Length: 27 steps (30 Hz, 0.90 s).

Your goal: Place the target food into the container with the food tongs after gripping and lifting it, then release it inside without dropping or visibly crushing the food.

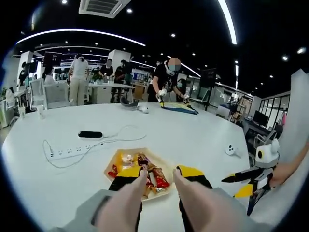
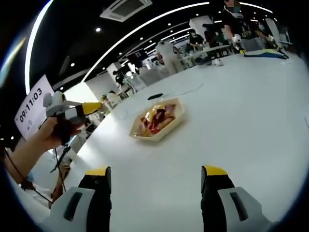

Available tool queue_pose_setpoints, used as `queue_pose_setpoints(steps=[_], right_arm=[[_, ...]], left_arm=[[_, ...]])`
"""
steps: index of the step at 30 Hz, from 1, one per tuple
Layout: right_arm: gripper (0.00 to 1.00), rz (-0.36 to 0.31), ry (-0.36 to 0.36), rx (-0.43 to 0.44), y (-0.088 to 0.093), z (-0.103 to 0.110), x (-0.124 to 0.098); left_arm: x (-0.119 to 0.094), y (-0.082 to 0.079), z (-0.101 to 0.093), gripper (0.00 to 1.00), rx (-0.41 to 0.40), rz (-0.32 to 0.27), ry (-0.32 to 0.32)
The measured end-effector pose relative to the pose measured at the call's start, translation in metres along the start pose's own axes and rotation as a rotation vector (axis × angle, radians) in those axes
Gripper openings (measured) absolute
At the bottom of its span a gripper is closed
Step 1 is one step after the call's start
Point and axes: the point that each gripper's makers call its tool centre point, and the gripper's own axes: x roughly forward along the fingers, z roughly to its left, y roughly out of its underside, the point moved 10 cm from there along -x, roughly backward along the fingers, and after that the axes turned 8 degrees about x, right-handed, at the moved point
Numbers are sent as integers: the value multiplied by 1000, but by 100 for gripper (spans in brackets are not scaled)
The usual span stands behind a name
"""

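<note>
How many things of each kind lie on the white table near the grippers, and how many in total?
Yellow hexagonal snack tray: 1
White power strip: 1
Flat black oblong device: 1
Small white gadget: 1
Total: 4

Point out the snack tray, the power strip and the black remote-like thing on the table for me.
snack tray (image 1: 117, 155): left gripper view, bare yellow rim at its left corner.
power strip (image 1: 67, 153): left gripper view, middle of its white body.
black device (image 1: 90, 135): left gripper view, its centre.
</note>
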Motion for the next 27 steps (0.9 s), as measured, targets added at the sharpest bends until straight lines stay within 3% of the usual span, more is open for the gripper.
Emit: queue_pose_setpoints(steps=[3, 7, 13, 18, 20, 27], right_arm=[[77, 4, -10, -2, 2, 3, -2], [76, -3, -29, 39, 1, 6, -6], [74, -29, -68, 11, -6, 16, -11], [73, -8, -84, 9, 6, 19, -15], [73, 11, -94, 0, 13, 20, -17], [68, 7, -124, 11, 12, 22, -22]], left_arm=[[-3, 2, -4, 26, 32, 18, -4], [-6, 5, -13, 26, 51, 10, 48], [-13, -1, -26, 26, 51, -44, 136], [-14, 6, -38, 26, 90, -7, 220], [-14, 8, -39, 26, 98, 1, 219], [-16, 13, -56, 26, 66, -12, 373]])
